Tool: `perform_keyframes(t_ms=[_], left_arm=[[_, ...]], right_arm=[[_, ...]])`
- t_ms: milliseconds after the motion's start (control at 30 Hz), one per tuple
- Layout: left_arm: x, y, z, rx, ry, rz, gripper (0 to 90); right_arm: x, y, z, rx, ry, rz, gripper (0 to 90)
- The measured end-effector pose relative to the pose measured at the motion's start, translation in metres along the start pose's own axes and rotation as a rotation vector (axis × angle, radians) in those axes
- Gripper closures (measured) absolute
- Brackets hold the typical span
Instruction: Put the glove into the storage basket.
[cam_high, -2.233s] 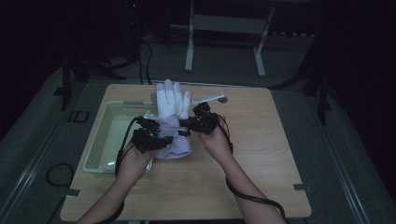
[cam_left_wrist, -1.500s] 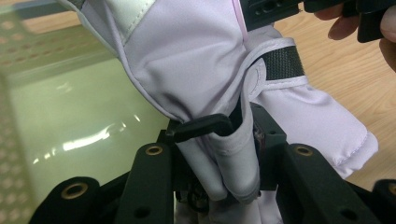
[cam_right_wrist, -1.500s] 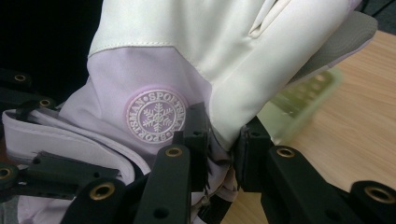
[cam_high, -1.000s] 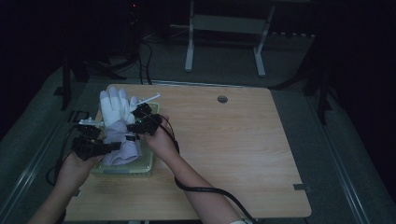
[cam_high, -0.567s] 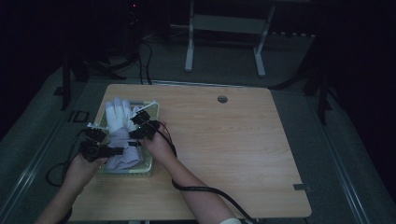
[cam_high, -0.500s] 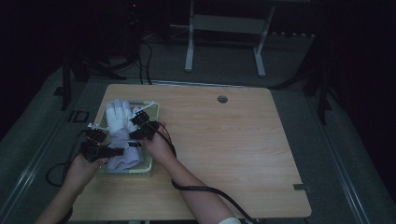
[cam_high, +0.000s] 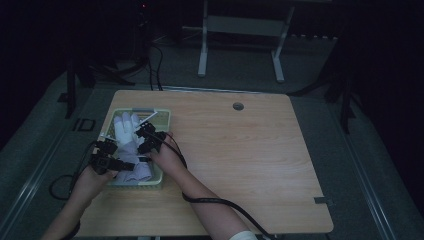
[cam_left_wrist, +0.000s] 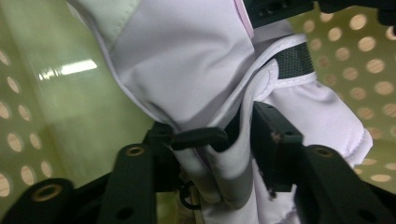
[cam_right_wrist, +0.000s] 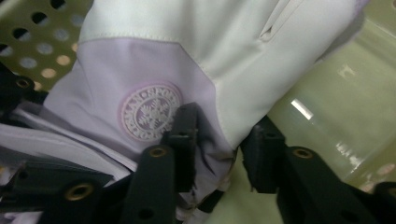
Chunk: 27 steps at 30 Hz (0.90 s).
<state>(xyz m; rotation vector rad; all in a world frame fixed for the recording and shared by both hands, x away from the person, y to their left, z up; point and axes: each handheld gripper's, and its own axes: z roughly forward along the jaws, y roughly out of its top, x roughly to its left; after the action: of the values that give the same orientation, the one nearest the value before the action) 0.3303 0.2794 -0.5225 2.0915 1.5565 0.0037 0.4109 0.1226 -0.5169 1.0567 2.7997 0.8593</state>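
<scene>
A white and lavender glove (cam_high: 126, 131) lies in the green perforated basket (cam_high: 143, 110) at the table's left side, fingers pointing to the far end. My left gripper (cam_high: 131, 166) is at the cuff's near-left edge and my right gripper (cam_high: 141, 150) at its right edge. The jaws of both have just been opening. In the left gripper view a fold of the glove's cuff (cam_left_wrist: 187, 60) still sits between the parted jaws of my left gripper (cam_left_wrist: 238, 140). In the right gripper view the lavender glove edge (cam_right_wrist: 187, 37) hangs loosely inside my right gripper (cam_right_wrist: 222, 140).
The basket's floor (cam_left_wrist: 56, 116) and wall (cam_right_wrist: 317, 93) lie close behind the glove. A thin white object (cam_high: 150, 116) leans at the basket's far rim. The wooden table (cam_high: 240, 160) has a round grommet hole (cam_high: 238, 106). A black cable (cam_high: 220, 202) trails along the right forearm.
Both hands have carried the glove leftward and lowered it from above the basket down into it. The glove now rests lower and flatter.
</scene>
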Motion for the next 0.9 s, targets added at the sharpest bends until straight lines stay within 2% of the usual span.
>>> perform_keyframes(t_ms=[100, 167, 200, 233, 300, 367, 467, 533, 567, 600, 633, 667, 733, 800, 900], left_arm=[[0.001, 0.001, 0.000, 0.014, 0.008, -0.024, 45.0], [-0.001, 0.001, 0.000, 0.005, 0.038, -0.025, 39.4], [-0.001, 0.001, 0.000, 0.004, 0.054, -0.027, 38.9], [-0.001, 0.000, -0.001, -0.006, 0.055, -0.029, 37.6], [-0.003, -0.001, -0.002, -0.028, 0.071, -0.023, 34.8], [-0.005, -0.002, -0.003, -0.050, 0.062, 0.007, 28.4], [-0.007, -0.005, -0.006, -0.102, 0.063, 0.020, 15.0], [-0.006, -0.008, -0.008, -0.148, 0.052, 0.013, 13.3], [-0.007, -0.009, -0.010, -0.173, 0.063, 0.008, 7.9], [-0.007, -0.009, -0.010, -0.173, 0.063, 0.008, 0.0], [-0.008, -0.013, -0.017, -0.234, 0.107, 0.013, 0.0], [-0.009, -0.015, -0.019, -0.266, 0.112, 0.018, 0.0], [-0.010, -0.017, -0.024, -0.306, 0.103, 0.007, 0.0], [-0.013, -0.020, -0.028, -0.356, 0.068, -0.001, 0.0], [-0.022, -0.021, -0.031, -0.403, 0.058, 0.016, 0.0]], right_arm=[[0.000, 0.000, -0.001, -0.006, -0.010, -0.011, 57.9], [0.000, -0.001, -0.004, -0.034, -0.005, -0.016, 52.2], [0.000, -0.001, -0.006, -0.043, -0.011, -0.021, 52.1], [0.000, -0.001, -0.008, -0.047, -0.018, -0.032, 50.9], [-0.001, -0.001, -0.013, -0.066, 0.003, -0.034, 50.4], [-0.003, -0.001, -0.018, -0.088, 0.017, -0.032, 47.7], [-0.007, -0.003, -0.027, -0.121, 0.039, -0.038, 43.1], [-0.010, -0.004, -0.033, -0.142, 0.052, -0.044, 40.8], [-0.011, -0.005, -0.036, -0.152, 0.048, -0.044, 39.8], [-0.011, -0.005, -0.036, -0.152, 0.048, -0.044, 39.8], [-0.013, -0.006, -0.039, -0.167, 0.049, -0.046, 39.0], [-0.018, -0.008, -0.048, -0.186, 0.042, -0.039, 39.1], [-0.024, -0.011, -0.054, -0.198, 0.073, -0.024, 34.2], [-0.028, -0.015, -0.061, -0.208, 0.084, -0.026, 27.7], [-0.034, -0.020, -0.068, -0.208, 0.125, -0.026, 21.1]])
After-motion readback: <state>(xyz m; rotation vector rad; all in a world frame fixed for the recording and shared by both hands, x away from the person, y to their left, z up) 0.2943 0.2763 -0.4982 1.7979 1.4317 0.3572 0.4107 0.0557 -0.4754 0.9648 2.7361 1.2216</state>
